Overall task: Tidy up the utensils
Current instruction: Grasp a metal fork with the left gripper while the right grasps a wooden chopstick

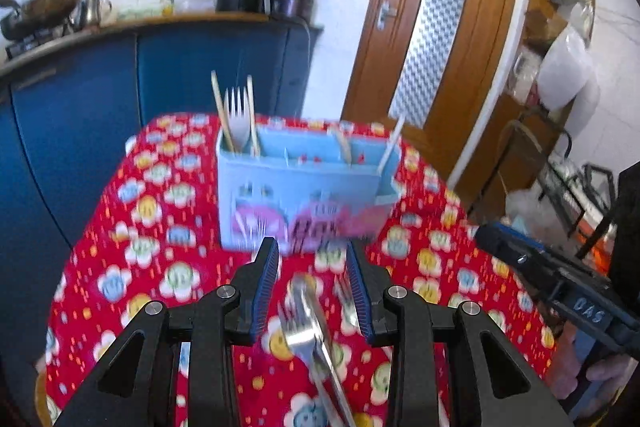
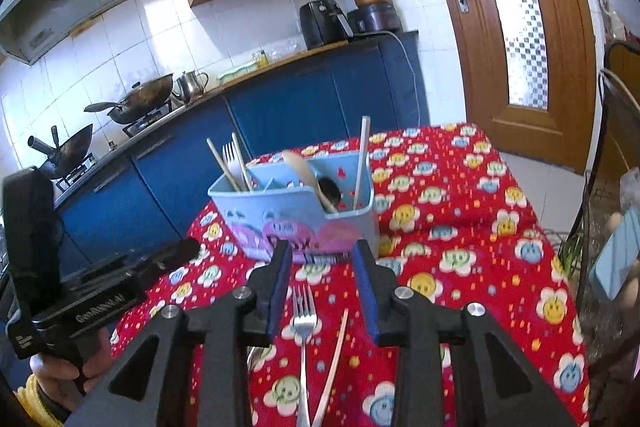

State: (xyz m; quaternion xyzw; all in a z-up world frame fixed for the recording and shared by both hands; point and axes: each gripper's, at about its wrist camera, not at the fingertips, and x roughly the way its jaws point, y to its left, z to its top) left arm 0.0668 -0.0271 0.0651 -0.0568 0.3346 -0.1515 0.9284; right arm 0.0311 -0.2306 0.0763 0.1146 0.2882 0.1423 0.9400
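Note:
A light blue utensil caddy [image 1: 296, 199] [image 2: 296, 211] stands on the red flowered tablecloth [image 1: 132, 227] [image 2: 460, 211]. It holds a white plastic fork [image 1: 237, 115], chopsticks, a wooden spoon [image 2: 306, 173] and a dark spoon. My left gripper [image 1: 314, 259] is open above a metal fork [image 1: 298, 331] and another utensil on the cloth; this view is blurred. My right gripper [image 2: 322, 259] is open above a metal fork [image 2: 304, 323] and a single chopstick [image 2: 336, 359] lying on the cloth.
Blue kitchen cabinets with woks [image 2: 136, 99], a kettle and an air fryer [image 2: 322, 21] stand behind the table. A wooden door [image 2: 520, 27] is at the right. A chair [image 2: 616, 131] and a phone [image 2: 616, 255] are at the far right.

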